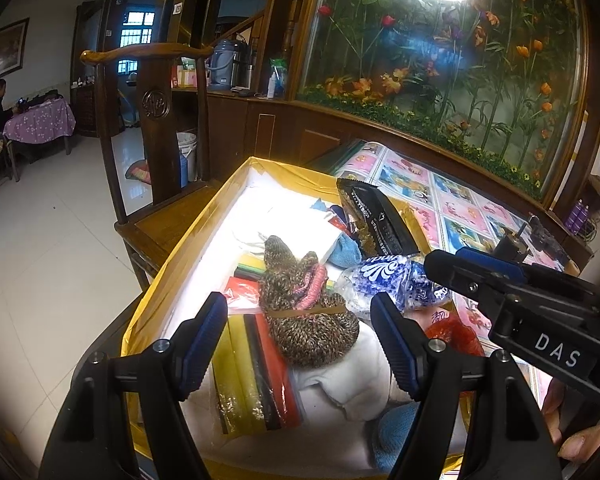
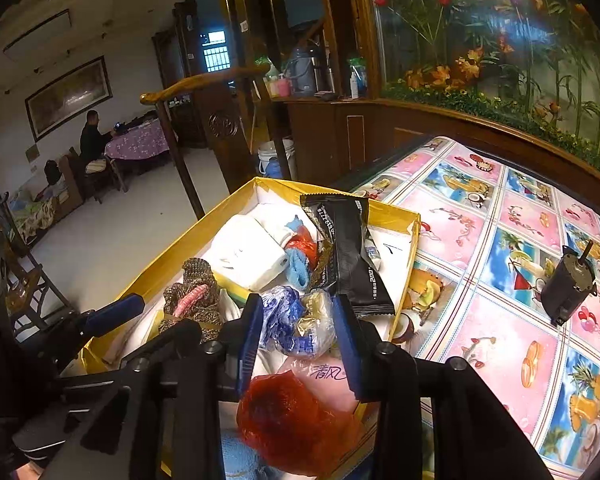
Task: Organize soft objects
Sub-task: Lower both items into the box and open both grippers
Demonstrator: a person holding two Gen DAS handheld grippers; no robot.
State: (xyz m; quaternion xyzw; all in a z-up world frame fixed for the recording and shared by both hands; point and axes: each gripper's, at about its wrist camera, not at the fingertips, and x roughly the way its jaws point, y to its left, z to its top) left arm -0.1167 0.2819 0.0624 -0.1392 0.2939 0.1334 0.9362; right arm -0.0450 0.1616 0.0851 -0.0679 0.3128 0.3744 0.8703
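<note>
A yellow-rimmed box (image 1: 204, 216) (image 2: 204, 220) holds soft things. A brown knitted bundle with pink trim (image 1: 304, 312) (image 2: 196, 300) lies in its middle on white cloth (image 1: 352, 376). My left gripper (image 1: 300, 344) is open above the bundle, one finger on each side, not touching it. My right gripper (image 2: 296, 332) is open over a crumpled blue-and-white plastic pack (image 2: 292, 320) (image 1: 392, 280), fingers on either side of it. A red net bag (image 2: 296, 420) lies below it.
A black snack packet (image 2: 348, 248) leans on the box's far edge. White tissue packs (image 2: 248, 256), blue knit items (image 2: 300, 268) and coloured sheets (image 1: 256, 380) fill the box. A small motor (image 2: 568, 284) stands on the patterned tablecloth (image 2: 500, 280). A wooden chair (image 1: 156, 128) stands left.
</note>
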